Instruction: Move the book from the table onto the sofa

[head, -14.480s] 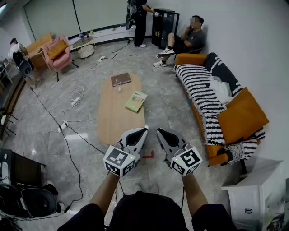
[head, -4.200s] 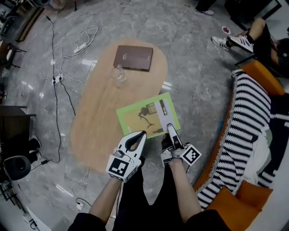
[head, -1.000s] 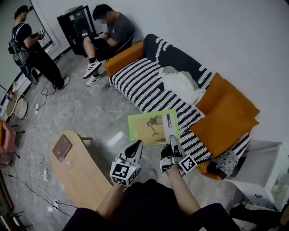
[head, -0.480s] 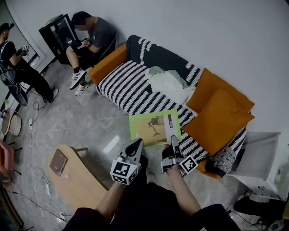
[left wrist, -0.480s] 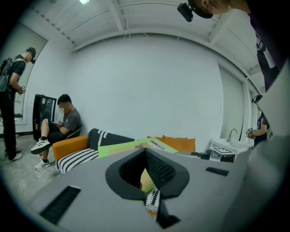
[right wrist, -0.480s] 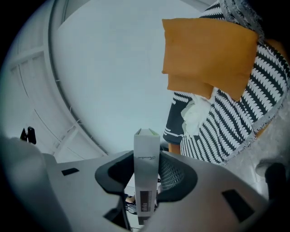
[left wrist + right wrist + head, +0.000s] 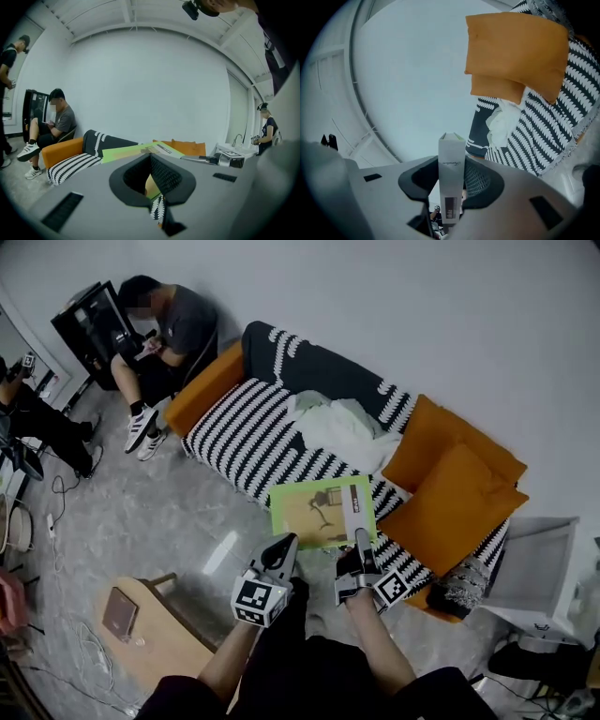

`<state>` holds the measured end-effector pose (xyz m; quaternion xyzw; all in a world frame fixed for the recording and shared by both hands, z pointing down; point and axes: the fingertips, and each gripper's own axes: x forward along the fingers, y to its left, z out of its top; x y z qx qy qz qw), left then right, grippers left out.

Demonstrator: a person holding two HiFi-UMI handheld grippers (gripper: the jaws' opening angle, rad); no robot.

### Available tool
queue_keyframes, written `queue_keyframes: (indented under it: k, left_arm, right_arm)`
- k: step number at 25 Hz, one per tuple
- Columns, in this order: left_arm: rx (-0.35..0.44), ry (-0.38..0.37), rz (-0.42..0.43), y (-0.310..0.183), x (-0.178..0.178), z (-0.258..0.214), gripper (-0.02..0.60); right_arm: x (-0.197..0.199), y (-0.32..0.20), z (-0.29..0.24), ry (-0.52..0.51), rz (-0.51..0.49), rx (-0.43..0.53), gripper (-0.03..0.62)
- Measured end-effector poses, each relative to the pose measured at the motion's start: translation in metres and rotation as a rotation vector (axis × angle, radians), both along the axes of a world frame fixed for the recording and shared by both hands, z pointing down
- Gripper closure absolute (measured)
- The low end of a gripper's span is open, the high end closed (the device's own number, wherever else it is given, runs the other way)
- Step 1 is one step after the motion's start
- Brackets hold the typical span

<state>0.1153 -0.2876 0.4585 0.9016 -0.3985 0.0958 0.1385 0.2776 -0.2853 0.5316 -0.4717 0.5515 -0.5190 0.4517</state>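
Over the sofa and well clear of the bench, the book hangs level, not yet set down; only lowering and release appear left. The right gripper reaches forward, jaws clenched on the book's near edge; the left gripper hovers beside it, jaws closed on nothing.

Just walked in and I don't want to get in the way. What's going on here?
A person is holding a green book clamped in the right hand-held gripper. The book is held roughly flat in the air by the front edge of the striped sofa and has not been set down. The left hand-held gripper is beside it, with its jaws together and nothing in them. The wooden table is lower left. Another person sits at the sofa's far end.
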Motion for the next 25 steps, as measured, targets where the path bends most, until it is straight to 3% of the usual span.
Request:
queue_keyframes:
  k: [11,19,25]
  left_arm:
    - [-0.061,0.042,0.026,-0.093,-0.02,0.017,0.568]
    - [-0.081,0.019,0.046,-0.141,0.001,0.048,0.568]
    - [-0.103,0.001,0.008,-0.166,0.02,0.067,0.568]
  right_arm:
    - [-0.012,-0.082,0.006,0.021,0.046,-0.045,0.433]
    - [0.02,-0.137,0.039,0.026,0.072,-0.067,0.433]
    - [0.043,-0.165,0.061,0.017,0.044,-0.089,0.433]
